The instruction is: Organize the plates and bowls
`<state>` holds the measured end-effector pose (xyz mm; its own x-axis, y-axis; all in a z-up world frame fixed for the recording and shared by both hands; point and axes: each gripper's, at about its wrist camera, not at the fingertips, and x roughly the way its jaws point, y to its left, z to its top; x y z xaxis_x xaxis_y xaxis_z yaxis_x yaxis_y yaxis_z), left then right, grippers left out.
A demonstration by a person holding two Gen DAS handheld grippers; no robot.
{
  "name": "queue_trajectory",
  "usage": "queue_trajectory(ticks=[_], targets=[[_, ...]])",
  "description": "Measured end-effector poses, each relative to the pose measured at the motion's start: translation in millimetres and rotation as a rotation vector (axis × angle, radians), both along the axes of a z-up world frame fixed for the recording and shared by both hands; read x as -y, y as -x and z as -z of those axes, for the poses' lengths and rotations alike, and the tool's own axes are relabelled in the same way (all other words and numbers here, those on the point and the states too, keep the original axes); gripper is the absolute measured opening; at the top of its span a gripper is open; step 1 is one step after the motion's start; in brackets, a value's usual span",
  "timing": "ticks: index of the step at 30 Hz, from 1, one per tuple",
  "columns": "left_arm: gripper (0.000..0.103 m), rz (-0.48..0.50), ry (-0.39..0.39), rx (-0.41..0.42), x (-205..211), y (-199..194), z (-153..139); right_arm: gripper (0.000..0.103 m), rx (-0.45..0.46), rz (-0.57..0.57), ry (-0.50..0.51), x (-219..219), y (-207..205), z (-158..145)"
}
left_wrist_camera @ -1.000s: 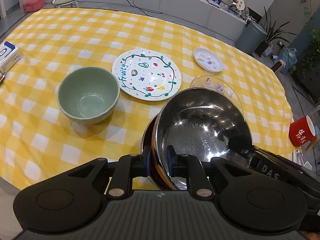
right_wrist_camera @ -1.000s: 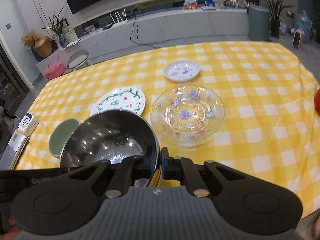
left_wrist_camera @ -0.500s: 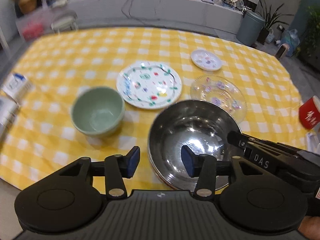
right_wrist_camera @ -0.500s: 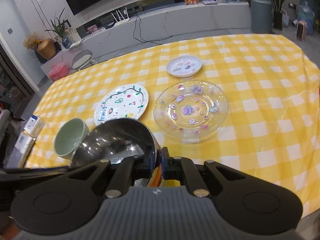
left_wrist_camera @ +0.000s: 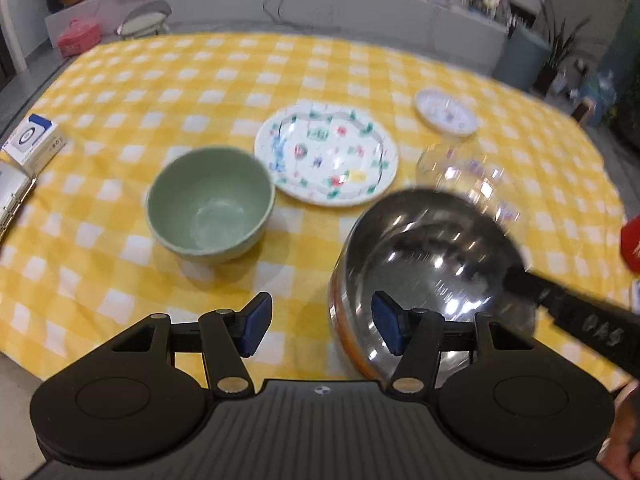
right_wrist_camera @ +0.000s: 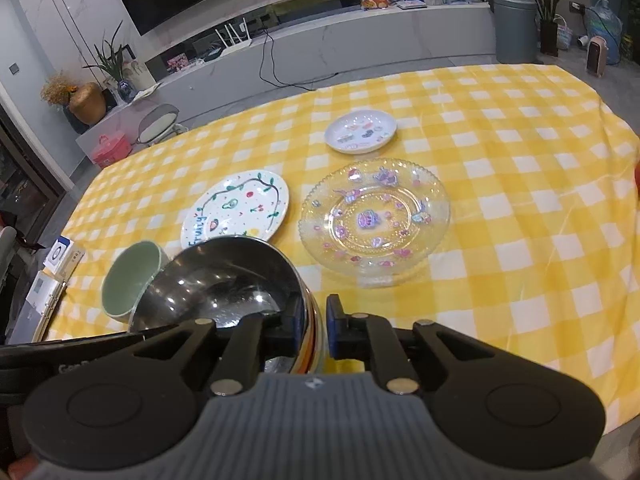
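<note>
A steel bowl [left_wrist_camera: 432,264] [right_wrist_camera: 224,284] hangs tilted above the yellow checked cloth, its rim clamped in my right gripper [right_wrist_camera: 318,326], which is shut on it. My left gripper [left_wrist_camera: 318,324] is open and empty, just left of the steel bowl. A green bowl [left_wrist_camera: 210,204] [right_wrist_camera: 130,282] stands on the cloth ahead and to the left. Beyond it lie a white fruit-pattern plate [left_wrist_camera: 326,154] [right_wrist_camera: 236,208], a clear glass plate [right_wrist_camera: 376,216] [left_wrist_camera: 464,172] and a small white plate [right_wrist_camera: 360,130] [left_wrist_camera: 446,112].
A blue-and-white box [left_wrist_camera: 34,142] and a ring binder [left_wrist_camera: 10,200] lie at the table's left edge. A red mug [left_wrist_camera: 632,244] sits at the right edge. The near table edge [left_wrist_camera: 24,362] lies just ahead of my left gripper.
My left gripper has let go of the steel bowl's rim, opened and moved left. My right gripper has kept its hold and tilted the bowl up.
</note>
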<state>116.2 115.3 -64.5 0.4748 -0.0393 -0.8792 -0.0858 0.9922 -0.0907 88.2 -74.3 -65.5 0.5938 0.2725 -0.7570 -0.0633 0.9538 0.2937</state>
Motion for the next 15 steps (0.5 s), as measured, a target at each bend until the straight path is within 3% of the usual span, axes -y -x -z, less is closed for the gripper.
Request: queue_trajectory(ticks=[15], targets=[[0.072, -0.004, 0.023, -0.021, -5.7, -3.8, 10.5, 0.010, -0.009, -0.008, 0.005, -2.7, -0.7, 0.7]])
